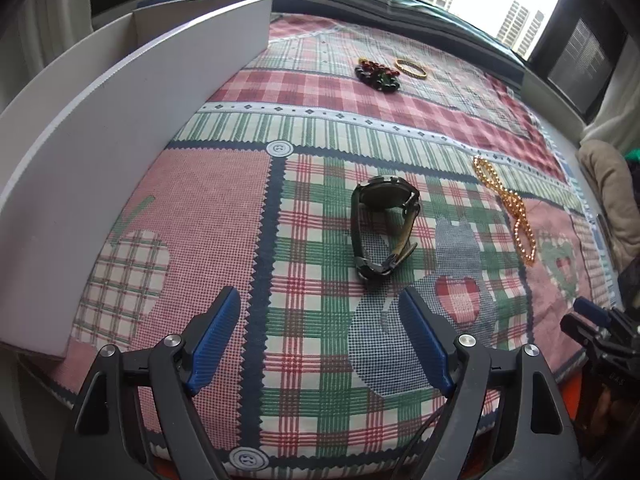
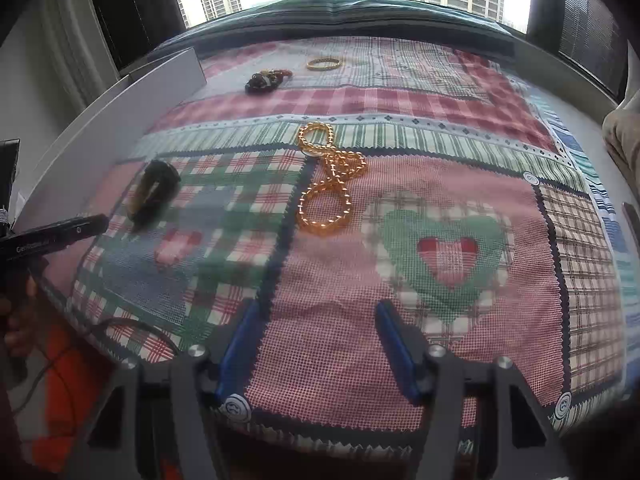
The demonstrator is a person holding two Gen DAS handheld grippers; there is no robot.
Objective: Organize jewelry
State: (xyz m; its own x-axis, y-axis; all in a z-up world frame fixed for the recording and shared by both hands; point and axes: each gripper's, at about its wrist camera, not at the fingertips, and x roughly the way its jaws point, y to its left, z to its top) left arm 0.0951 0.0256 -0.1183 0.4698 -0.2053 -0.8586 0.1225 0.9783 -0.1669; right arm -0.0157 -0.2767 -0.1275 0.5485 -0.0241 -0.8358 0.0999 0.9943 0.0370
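A dark wristwatch lies on the patchwork cloth just ahead of my open, empty left gripper; it also shows blurred in the right wrist view. A gold bead necklace lies twisted in loops ahead of my open, empty right gripper; it also shows in the left wrist view. At the far side lie a dark and red bead bracelet and a gold bangle. A white open box stands at the left.
The plaid patchwork cloth covers the table. A window ledge and dark frame run along the far edge. The left gripper's body shows at the left of the right wrist view. A beige cushion sits at the right.
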